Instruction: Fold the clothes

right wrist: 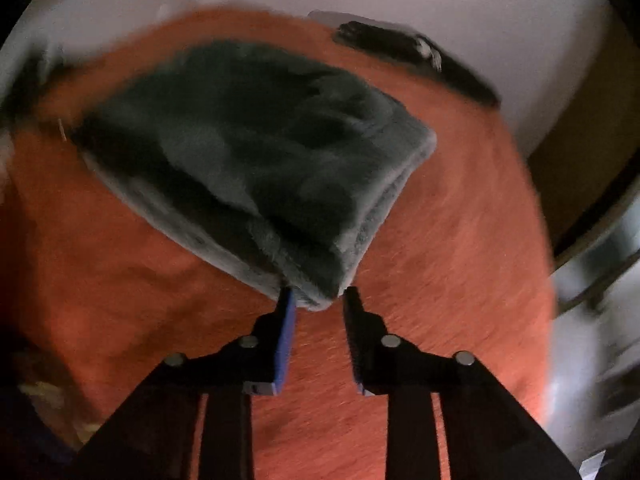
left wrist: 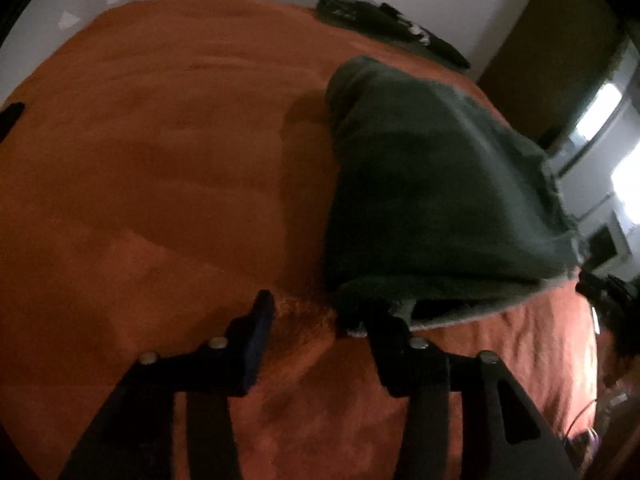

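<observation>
Orange bed cover (left wrist: 160, 160) is seen filling both views. A dark green fleecy garment (right wrist: 256, 160) lies on it, already doubled over in stacked layers, edges roughly matched. A second dark item (left wrist: 384, 24) is seen at the far edge, well apart.

From the right gripper (right wrist: 320, 300) the garment lies straight ahead; its long axis runs from far left to near right, ending in a corner between the fingers. Jaws are spread, corner flanked but not pinched. Blur here; contact with the left finger cannot be settled.

From the left gripper (left wrist: 324, 312) the garment lies ahead and to the right. Jaws are spread wide; its right finger (left wrist: 384, 328) sits at the near hem, and a grip is not shown.

The right gripper is judged nearer and better aligned. The scene fits either a fold just let go or a corner about to be taken.
</observation>
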The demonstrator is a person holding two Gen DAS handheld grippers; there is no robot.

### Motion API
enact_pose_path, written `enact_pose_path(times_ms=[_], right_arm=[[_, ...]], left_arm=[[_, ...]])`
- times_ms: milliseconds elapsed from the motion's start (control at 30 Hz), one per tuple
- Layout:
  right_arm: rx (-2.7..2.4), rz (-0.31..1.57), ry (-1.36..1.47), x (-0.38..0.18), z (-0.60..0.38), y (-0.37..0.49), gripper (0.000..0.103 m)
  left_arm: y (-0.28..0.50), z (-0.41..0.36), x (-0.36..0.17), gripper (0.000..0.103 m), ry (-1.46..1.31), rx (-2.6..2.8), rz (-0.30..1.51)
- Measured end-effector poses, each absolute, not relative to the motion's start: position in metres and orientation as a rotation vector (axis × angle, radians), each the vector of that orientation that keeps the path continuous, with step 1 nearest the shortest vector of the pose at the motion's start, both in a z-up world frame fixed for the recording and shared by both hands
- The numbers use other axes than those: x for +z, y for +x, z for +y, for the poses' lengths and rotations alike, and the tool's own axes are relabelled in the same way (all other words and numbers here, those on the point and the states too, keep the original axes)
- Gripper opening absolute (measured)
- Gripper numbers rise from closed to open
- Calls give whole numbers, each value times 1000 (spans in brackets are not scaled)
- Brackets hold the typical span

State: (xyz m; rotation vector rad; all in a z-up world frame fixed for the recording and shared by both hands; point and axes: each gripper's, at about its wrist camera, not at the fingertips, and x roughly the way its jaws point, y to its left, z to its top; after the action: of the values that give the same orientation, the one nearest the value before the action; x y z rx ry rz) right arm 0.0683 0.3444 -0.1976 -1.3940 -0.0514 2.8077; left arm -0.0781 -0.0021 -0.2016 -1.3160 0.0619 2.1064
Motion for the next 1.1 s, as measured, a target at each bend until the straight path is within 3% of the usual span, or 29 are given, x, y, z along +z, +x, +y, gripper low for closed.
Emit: enact_pose_path(times_ms=[133, 167, 200, 233, 267, 400, 467, 500, 567, 667, 700, 733, 767, 833, 867, 933, 967, 1067, 1100], right_arm=[[2783, 482, -1247, -161, 406, 69, 31], [2757, 592, -1240, -157, 417, 57, 32], [2727, 698, -1239, -155, 428, 42, 38], [2695, 802, -1237, -152, 439, 27, 56], [2644, 884, -1265, -156, 446, 8, 63], [2499, 1102, -1308, -178, 449, -29, 65], [2442, 1192, -1307, -188, 446, -37, 52], [2413, 1236, -1306, -193, 445, -41, 28], [2416, 1236, -1270, -191, 442, -43, 11], [2555, 1064, -1193, -174, 437, -23, 10], [2525, 1079, -1282, -186, 438, -23, 12], [2470, 1108, -1401, -202, 440, -25, 16], [2400, 1170, -1492, -216, 444, -25, 20], [2326, 1303, -1501, -222, 459, -25, 34], [2331, 1338, -1461, -217, 467, -25, 37], [2348, 1370, -1382, -205, 479, -28, 66], [2358, 1372, -1356, -201, 483, -32, 69], [2312, 1449, -1454, -215, 483, -57, 69], [2288, 1471, -1505, -222, 481, -66, 59]], left_arm=[[-86, -23, -162, 57, -1236, 2074, 88], [-96, -21, -150, 65, -1220, 2064, 103], [-113, -11, -139, 72, -1218, 2039, 122], [-129, 0, -130, 80, -1223, 2014, 139], [-145, 15, -125, 79, -1242, 1988, 154], [-226, 85, -124, 79, -1355, 1910, 118], [-265, 115, -139, 79, -1439, 1895, 78], [-282, 129, -148, 79, -1477, 1889, 62], [-309, 151, -167, 79, -1526, 1908, 61], [-332, 177, -199, 77, -1575, 1892, 19], [-328, 178, -205, 76, -1580, 1880, 10], [-323, 179, -212, 60, -1584, 1869, 0], [-319, 180, -218, 36, -1589, 1857, -9], [-310, 182, -229, 17, -1589, 1843, -28], [-307, 181, -228, 15, -1567, 1863, -31], [-306, 179, -223, 12, -1531, 1896, -36], [-307, 177, -220, 11, -1523, 1904, -52], [-319, 170, -218, 7, -1531, 1900, -137], [-323, 170, -219, 6, -1533, 1905, -145]])
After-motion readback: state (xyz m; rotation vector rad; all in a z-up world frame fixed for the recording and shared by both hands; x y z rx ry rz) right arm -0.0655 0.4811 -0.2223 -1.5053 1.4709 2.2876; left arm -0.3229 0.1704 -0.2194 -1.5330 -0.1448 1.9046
